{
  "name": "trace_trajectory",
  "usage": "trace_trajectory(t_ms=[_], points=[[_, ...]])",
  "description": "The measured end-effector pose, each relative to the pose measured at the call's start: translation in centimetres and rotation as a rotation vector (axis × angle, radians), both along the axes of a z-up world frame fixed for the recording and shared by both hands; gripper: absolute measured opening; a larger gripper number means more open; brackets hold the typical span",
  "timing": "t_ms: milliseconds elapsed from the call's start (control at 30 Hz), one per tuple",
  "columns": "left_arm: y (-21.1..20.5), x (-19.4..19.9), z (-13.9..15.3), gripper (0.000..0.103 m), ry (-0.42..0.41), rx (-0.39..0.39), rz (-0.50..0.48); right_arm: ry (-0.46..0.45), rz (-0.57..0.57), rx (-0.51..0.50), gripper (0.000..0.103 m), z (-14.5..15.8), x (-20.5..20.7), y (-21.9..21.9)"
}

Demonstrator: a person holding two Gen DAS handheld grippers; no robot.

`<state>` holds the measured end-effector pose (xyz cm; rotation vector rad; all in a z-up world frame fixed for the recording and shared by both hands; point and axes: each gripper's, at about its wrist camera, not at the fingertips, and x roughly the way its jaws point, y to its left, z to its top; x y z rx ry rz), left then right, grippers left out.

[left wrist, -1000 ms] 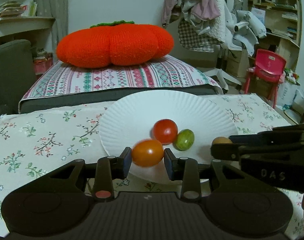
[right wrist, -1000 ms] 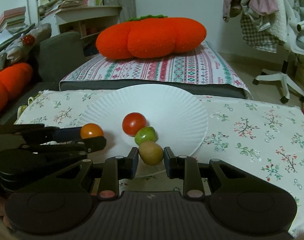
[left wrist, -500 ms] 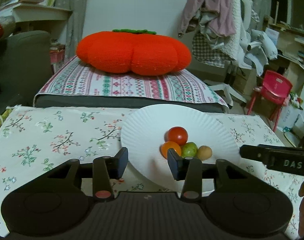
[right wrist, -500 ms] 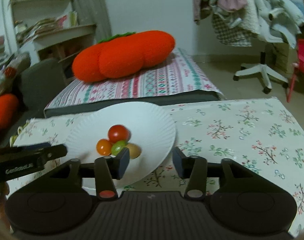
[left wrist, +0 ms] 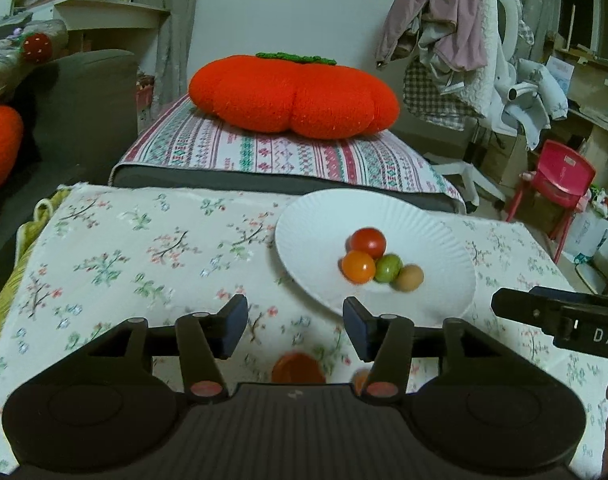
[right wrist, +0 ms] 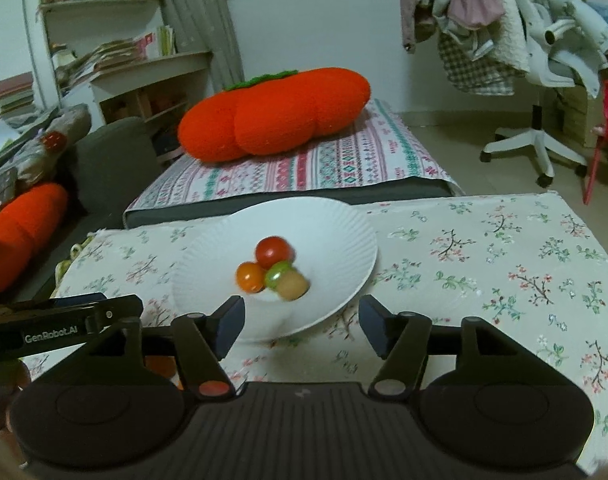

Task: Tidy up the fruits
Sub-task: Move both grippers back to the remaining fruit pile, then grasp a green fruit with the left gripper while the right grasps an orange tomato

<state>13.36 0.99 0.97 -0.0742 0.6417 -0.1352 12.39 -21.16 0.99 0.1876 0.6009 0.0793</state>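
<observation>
Fruits on plate: red tomato (left wrist: 368,240), orange tomato (left wrist: 358,266), green tomato (left wrist: 388,268), tan fruit (left wrist: 409,277), clustered and touching near the middle of the white paper plate (left wrist: 304,232).
Plate: on the floral-cloth bench (left wrist: 143,248), toward its far side.
Fruits left out: orange-red one (left wrist: 298,367) on the cloth near the left gripper, a second (left wrist: 360,380) mostly hidden beside it.
Left gripper (left wrist: 295,324): fingers wide apart, empty.
Right gripper (right wrist: 300,325): fingers wide apart, empty.
Progress: four plated; probably two to go.
</observation>
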Motion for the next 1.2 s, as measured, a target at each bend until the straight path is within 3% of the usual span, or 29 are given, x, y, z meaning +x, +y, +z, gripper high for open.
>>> trace_trajectory(t_ms=[300,633,800,867,1000,1200], points=[[0.8,-3.0,-0.3,0.047,0.038,-0.026,0.006,0.045,0.027,0.032,0.065,-0.2,-2.1,0.7],[-0.9,-5.6,-3.4,0.048,0.167,0.037,-0.056,0.117,0.053,0.054,0.065,-1.4,-3.4,2.6],[-2.1,-5.4,-4.7,0.047,0.176,0.096,-0.079,0.141,0.082,0.017,0.065,-2.1,-3.0,3.2],[-2.4,-5.3,-5.1,0.042,0.181,0.106,-0.090,0.149,0.086,0.007,0.065,-2.4,-2.9,3.3],[-2.7,-5.0,-5.2,0.022,0.164,0.121,-0.091,0.160,0.080,0.000,0.065,-2.7,-2.6,3.3],[-2.8,-4.9,-5.1,0.022,0.165,0.115,-0.078,0.174,0.077,0.000,0.065,-3.2,-1.6,3.5]])
